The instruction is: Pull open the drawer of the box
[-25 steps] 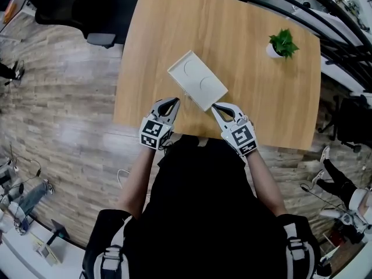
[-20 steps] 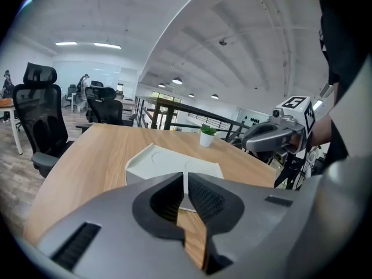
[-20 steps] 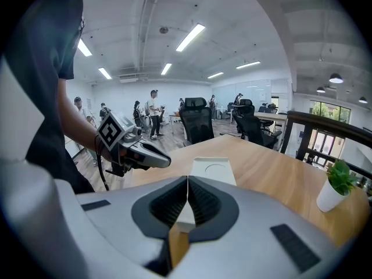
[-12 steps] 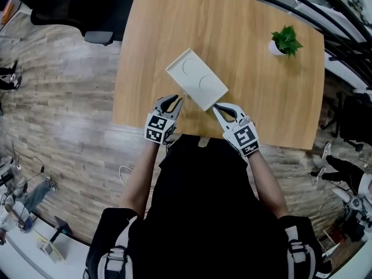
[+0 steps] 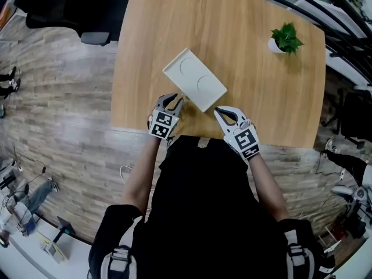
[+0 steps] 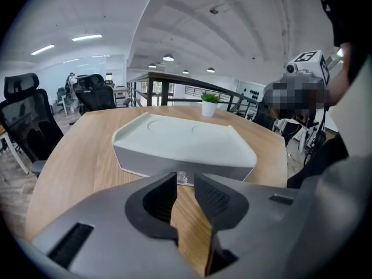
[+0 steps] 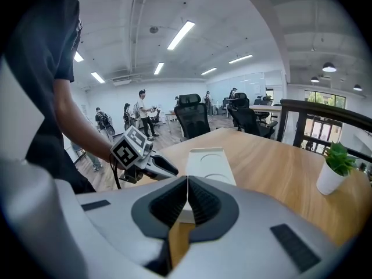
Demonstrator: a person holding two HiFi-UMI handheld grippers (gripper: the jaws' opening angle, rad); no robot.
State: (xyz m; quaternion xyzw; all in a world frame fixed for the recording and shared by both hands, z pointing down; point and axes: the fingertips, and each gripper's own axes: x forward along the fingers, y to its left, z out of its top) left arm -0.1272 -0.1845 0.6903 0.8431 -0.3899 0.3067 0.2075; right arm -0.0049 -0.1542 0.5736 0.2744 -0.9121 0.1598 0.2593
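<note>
Near the front edge of the light wooden bench (image 5: pixel 256 92) lay the flat white rectangular box (image 5: pixel 193 87), two shallow round recesses in its lid, set askew to the bench edge. Its near face looked flush, with a small clear knob (image 6: pixel 182 178) low at the middle. The left gripper (image 5: pixel 173 99) pointed at that face, jaws a little apart, with the knob just beyond their tips and nothing yet clamped between them. The right gripper (image 5: pixel 218 110) sat just beside the box's near right corner, jaws pressed together and empty. Well apart, at the far right corner, stood a small green plant in a white pot (image 5: pixel 283 41). Black office chairs (image 6: pixel 26 121) waited beyond the bench.
</note>
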